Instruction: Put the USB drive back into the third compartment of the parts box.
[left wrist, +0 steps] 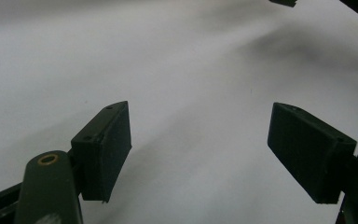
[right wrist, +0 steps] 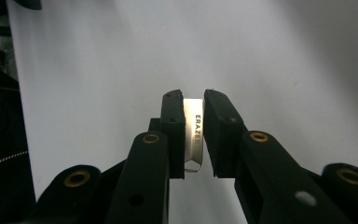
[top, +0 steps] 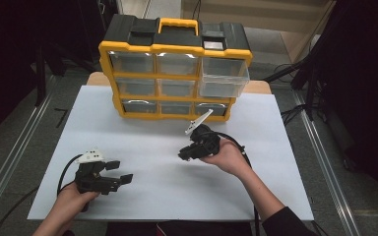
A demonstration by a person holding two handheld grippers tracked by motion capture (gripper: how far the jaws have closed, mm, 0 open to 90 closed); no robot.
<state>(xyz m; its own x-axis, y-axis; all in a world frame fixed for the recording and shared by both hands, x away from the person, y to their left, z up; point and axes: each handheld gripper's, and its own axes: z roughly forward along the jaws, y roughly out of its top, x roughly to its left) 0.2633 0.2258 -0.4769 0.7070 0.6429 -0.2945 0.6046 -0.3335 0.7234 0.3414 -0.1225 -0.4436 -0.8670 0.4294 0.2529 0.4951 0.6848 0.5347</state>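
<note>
The right tool (right wrist: 195, 135) is clamped on a small white eraser (right wrist: 195, 133), whose printed side faces the camera between the two black pads in the right gripper view. The eraser stands on edge in the grip, pressed from both sides, with its lower corner poking out below the pads. In the high view the right tool (top: 184, 155) is held above the white counter (top: 142, 132), pointing toward the person's left, with the right hand (top: 229, 158) wrapped around its body and a cable trailing back along the forearm.

Beyond the right tool, toward the far edge of the counter, stands a yellow and black drawer box (top: 174, 69) with a handle on top and three rows of clear drawers. Its upper right drawer (top: 224, 78) is pulled out toward the person; the others sit flush. The right tool is near the foot of the box but apart from it.

The left tool (top: 118, 172) lies low over the counter, well apart from the right tool, held by the left hand (top: 71, 199). Its jaws stand wide apart with nothing between them, as the left gripper view (left wrist: 198, 149) shows, only bare counter beneath.
</note>
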